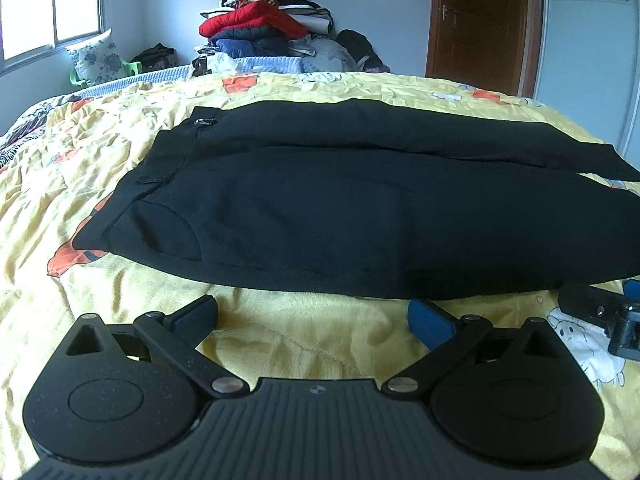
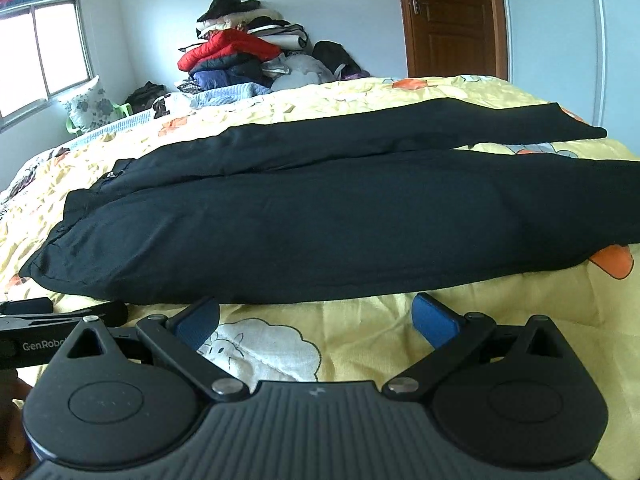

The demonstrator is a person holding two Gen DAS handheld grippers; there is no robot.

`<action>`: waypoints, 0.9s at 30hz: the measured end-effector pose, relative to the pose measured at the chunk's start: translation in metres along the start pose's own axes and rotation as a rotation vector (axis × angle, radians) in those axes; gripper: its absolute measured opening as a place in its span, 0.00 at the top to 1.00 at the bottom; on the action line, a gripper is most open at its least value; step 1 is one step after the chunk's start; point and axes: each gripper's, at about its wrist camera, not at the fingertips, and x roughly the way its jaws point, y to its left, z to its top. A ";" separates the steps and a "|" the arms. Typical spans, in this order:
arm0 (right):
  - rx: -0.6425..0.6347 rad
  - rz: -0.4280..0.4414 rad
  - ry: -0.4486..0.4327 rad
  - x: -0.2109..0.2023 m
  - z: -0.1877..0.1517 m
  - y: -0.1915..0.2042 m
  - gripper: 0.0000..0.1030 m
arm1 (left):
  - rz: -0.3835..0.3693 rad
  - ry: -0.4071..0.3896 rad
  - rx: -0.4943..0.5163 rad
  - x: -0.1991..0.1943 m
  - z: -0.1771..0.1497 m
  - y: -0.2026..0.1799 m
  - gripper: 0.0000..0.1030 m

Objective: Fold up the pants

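Black pants (image 1: 320, 200) lie flat on the yellow patterned bedspread (image 1: 280, 332), waistband to the left, both legs running to the right side by side. They also show in the right wrist view (image 2: 320, 224). My left gripper (image 1: 314, 318) is open and empty, just short of the pants' near edge by the waist end. My right gripper (image 2: 316, 318) is open and empty, just short of the near leg's edge. Part of the right gripper shows at the right edge of the left wrist view (image 1: 600, 316), and the left gripper shows at the left of the right wrist view (image 2: 60, 316).
A tall pile of clothes with a red jacket (image 1: 256, 20) sits at the far side of the bed. A floral pillow on a green chair (image 1: 96, 60) stands below the window. A brown door (image 1: 480, 20) is at the back right.
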 end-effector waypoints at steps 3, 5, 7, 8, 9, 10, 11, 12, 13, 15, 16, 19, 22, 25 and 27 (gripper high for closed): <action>-0.022 -0.020 0.008 0.002 0.000 0.004 0.00 | 0.000 0.000 0.000 0.000 0.000 0.000 0.00; -0.032 -0.028 0.010 0.003 0.000 0.006 0.00 | -0.001 0.000 -0.001 0.000 0.000 0.000 0.00; -0.031 -0.028 0.010 0.003 0.000 0.006 0.00 | 0.000 0.000 0.000 0.000 0.000 0.000 0.00; -0.031 -0.028 0.010 0.003 0.000 0.006 0.00 | -0.001 0.000 0.000 0.000 0.000 0.000 0.00; -0.032 -0.029 0.011 0.003 0.000 0.006 0.00 | -0.001 0.000 0.000 0.000 0.000 0.000 0.00; -0.036 -0.032 0.012 0.003 0.000 0.006 0.00 | -0.001 0.000 0.000 0.000 0.000 0.000 0.00; -0.042 -0.037 0.015 0.004 0.000 0.007 0.00 | 0.000 0.000 0.000 0.000 0.000 0.000 0.00; -0.047 -0.041 0.017 0.005 0.000 0.008 0.00 | 0.000 0.000 0.000 0.000 0.000 0.000 0.00; -0.052 -0.045 0.019 0.005 0.000 0.009 0.00 | 0.001 -0.001 0.001 0.000 0.000 0.000 0.00; -0.056 -0.049 0.021 0.005 0.000 0.009 0.00 | 0.003 -0.001 0.002 0.000 0.000 0.000 0.00; -0.056 -0.048 0.021 0.005 -0.001 0.009 0.00 | 0.003 -0.002 0.002 0.000 0.000 0.000 0.00; -0.056 -0.048 0.021 0.005 -0.001 0.009 0.00 | 0.004 -0.002 0.002 0.000 0.000 0.000 0.00; -0.057 -0.048 0.022 0.005 -0.001 0.009 0.00 | 0.004 -0.002 0.002 0.000 0.000 0.000 0.00; -0.073 -0.059 0.029 0.006 -0.001 0.012 0.00 | 0.003 -0.002 0.002 0.000 0.000 0.000 0.00; -0.107 -0.086 0.042 0.008 -0.001 0.018 0.00 | 0.003 -0.002 0.000 -0.001 0.000 0.000 0.00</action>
